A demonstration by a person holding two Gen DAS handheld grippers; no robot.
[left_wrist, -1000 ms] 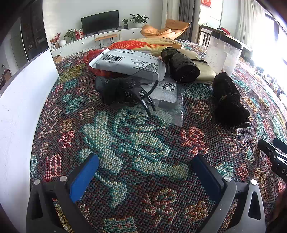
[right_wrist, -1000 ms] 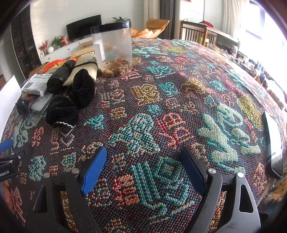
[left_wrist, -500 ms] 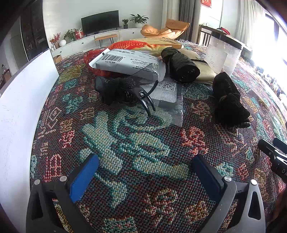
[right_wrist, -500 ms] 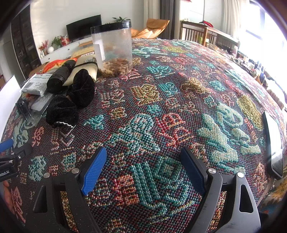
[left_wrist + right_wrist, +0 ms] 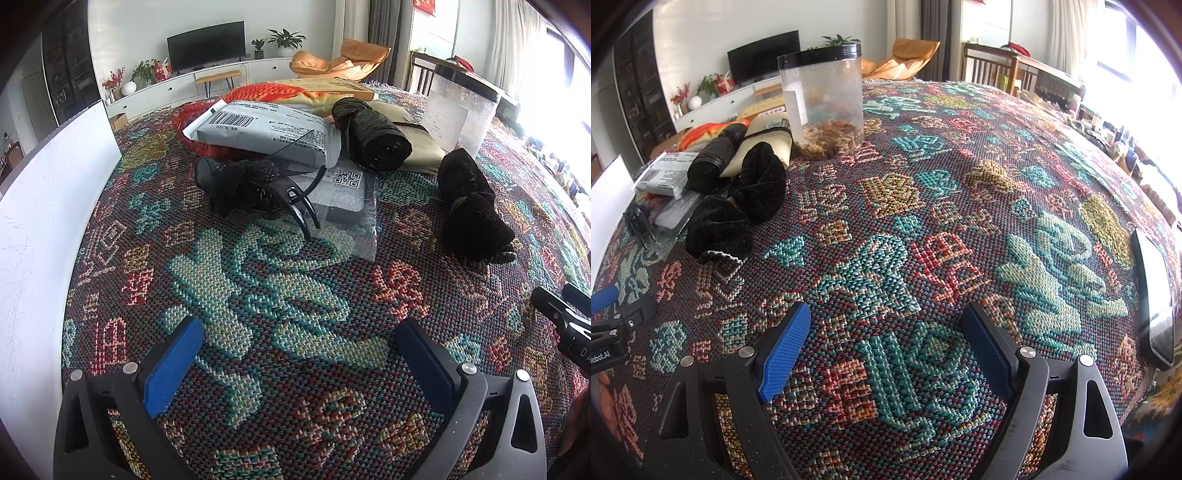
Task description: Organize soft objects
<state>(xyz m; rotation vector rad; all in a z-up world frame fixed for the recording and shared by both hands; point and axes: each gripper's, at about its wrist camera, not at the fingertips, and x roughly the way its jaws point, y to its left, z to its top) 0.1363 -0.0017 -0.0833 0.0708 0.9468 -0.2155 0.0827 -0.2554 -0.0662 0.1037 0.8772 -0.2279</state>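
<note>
Two black velvet scrunchies (image 5: 471, 206) lie touching each other on the patterned tablecloth; they also show in the right wrist view (image 5: 738, 206). A black bow hair clip (image 5: 255, 188) lies on a clear plastic packet (image 5: 347, 206). A grey mailer bag (image 5: 262, 133), a black bag roll (image 5: 373, 136) and a beige pouch (image 5: 417, 147) sit behind. My left gripper (image 5: 295, 358) is open and empty, low over the cloth, short of the pile. My right gripper (image 5: 886, 347) is open and empty, to the right of the scrunchies.
A clear jar with a black lid (image 5: 823, 103) stands behind the scrunchies. A white board (image 5: 40, 206) stands along the left edge. A phone (image 5: 1154, 295) lies near the table's right edge. An orange-red bag (image 5: 273, 92) lies at the back of the pile.
</note>
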